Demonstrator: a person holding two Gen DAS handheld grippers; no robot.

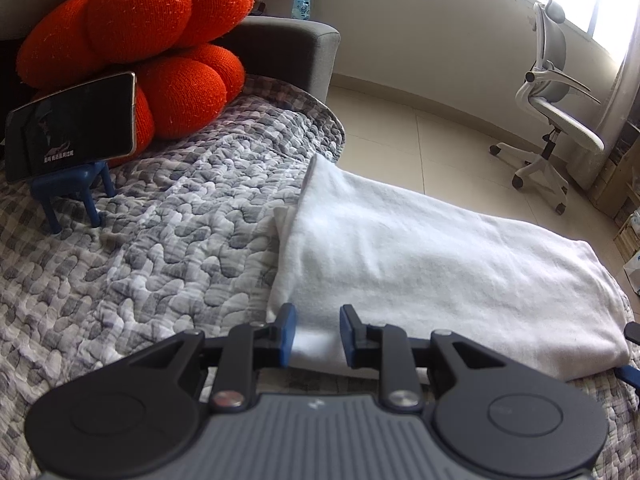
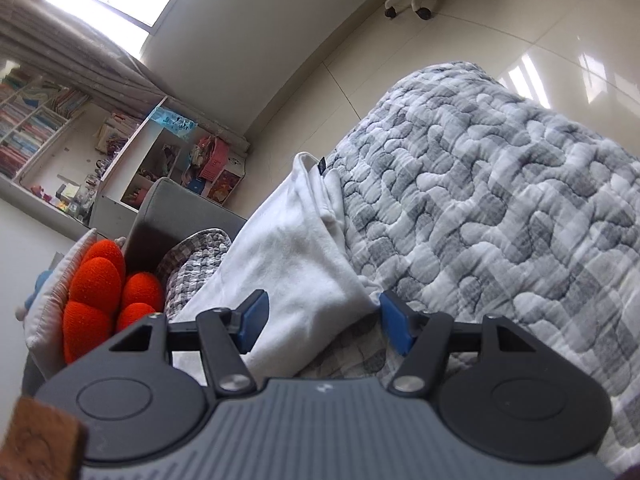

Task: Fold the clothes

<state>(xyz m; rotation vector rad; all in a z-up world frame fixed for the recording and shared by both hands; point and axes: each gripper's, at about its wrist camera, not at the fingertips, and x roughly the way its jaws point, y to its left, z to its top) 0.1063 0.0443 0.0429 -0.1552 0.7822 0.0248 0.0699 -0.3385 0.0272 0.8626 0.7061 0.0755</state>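
The left gripper [image 1: 318,334] sits low in the middle of its own view, its 2 blue pads set narrowly with a strip of the white garment [image 1: 420,264] between them. Whether they pinch the cloth or merely straddle its near edge, I cannot tell from here. The right gripper [image 2: 320,320] stands wide, its pads on either side of a corner of the same white garment [image 2: 288,256] and not pressing on it; that cloth looks free.

The garment lies already folded into a long band on the grey quilted cover [image 1: 140,260]. In the left wrist view its long axis runs from the upper middle of the frame, near the cover's far edge, down to the lower right, and the left gripper meets it at the near left corner. In the right wrist view the band stretches from between the jaws up toward the collar, where a small dark label [image 2: 322,164] shows at the upper middle. So each gripper is at a near corner, and the cloth extends away from both; the next fold, I judge, would carry the near end toward the collar.

Farther off, an orange knitted cushion [image 1: 132,40] leans at the upper left with a phone [image 1: 72,128] propped on a small blue stand [image 1: 76,192], and a white office chair [image 1: 560,100] stands at the right on the tiled floor.
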